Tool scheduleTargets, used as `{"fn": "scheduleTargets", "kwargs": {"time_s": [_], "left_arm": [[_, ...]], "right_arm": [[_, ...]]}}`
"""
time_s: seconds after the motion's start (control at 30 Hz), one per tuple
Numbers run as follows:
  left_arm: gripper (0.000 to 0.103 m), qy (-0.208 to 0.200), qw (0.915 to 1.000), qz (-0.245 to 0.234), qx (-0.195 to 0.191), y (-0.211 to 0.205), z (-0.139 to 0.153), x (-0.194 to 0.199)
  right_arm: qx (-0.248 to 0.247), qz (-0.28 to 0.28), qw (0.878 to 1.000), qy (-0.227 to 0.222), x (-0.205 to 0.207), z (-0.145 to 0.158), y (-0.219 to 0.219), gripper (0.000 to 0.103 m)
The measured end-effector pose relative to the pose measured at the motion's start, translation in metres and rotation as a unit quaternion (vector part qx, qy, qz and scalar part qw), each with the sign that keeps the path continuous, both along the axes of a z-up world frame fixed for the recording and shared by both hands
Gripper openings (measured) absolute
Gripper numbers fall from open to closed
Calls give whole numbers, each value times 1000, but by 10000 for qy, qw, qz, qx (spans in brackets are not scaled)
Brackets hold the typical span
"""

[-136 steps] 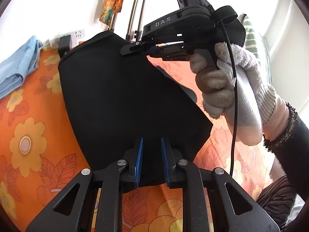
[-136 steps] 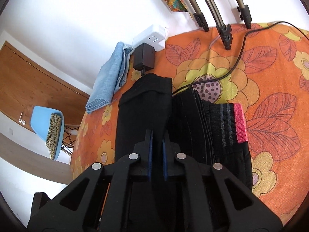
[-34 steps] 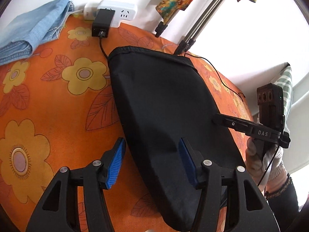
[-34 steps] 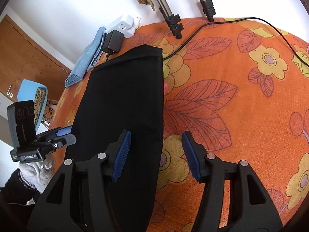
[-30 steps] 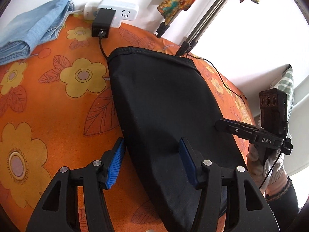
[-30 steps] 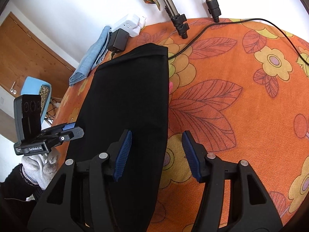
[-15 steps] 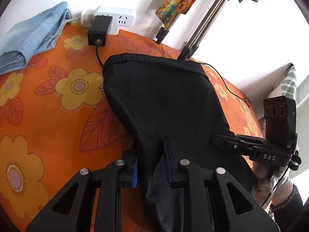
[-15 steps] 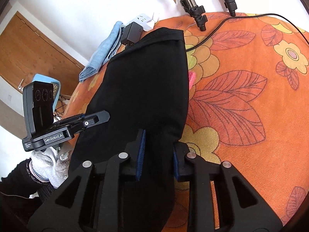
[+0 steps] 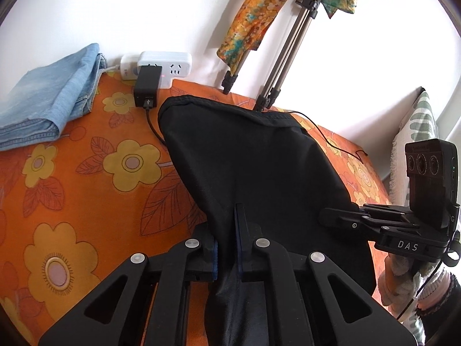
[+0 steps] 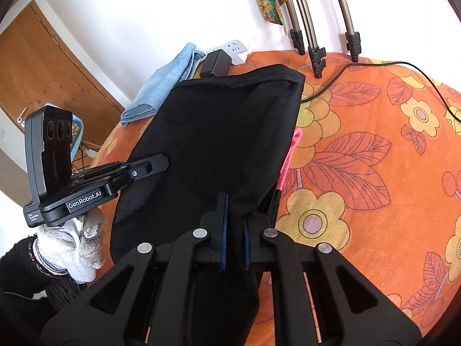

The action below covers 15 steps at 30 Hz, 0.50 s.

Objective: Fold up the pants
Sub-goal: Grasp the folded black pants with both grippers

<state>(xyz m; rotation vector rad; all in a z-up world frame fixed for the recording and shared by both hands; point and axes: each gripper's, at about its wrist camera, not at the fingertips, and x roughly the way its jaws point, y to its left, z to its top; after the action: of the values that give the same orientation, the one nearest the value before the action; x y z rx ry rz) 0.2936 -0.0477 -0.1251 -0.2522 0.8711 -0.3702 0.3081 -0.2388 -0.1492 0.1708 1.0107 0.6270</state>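
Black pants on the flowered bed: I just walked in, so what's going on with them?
A person is folding the black pants on the orange flowered bedcover. The left hand-held gripper and right hand-held gripper have each just closed on the near end, one at either edge. That end is raised off the cover; the far end lies near the power strip.

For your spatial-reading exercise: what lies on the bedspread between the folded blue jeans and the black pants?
In the left wrist view, bare orange floral bedspread separates the folded blue jeans from the black pants; only the black charger and its cable sit at the far end.
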Motion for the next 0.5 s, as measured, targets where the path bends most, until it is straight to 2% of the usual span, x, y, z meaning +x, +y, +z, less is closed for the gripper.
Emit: {"fn": "scheduleTargets", "kwargs": {"time_s": [0.23,0.4,0.5], "left_arm": [[6,-326,9994,60,31,25,24,-19],[6,-96,9994,262,-220,59,21,-20],[6,-153,9992,342,-147,75,25,-27]], "right_arm": [[-64,107,9998,-182,-10,25,32,7],[-221,152,9996,-120,-15,27,60,7],[-236,209,9993,-198,-21,28,79,7]]}}
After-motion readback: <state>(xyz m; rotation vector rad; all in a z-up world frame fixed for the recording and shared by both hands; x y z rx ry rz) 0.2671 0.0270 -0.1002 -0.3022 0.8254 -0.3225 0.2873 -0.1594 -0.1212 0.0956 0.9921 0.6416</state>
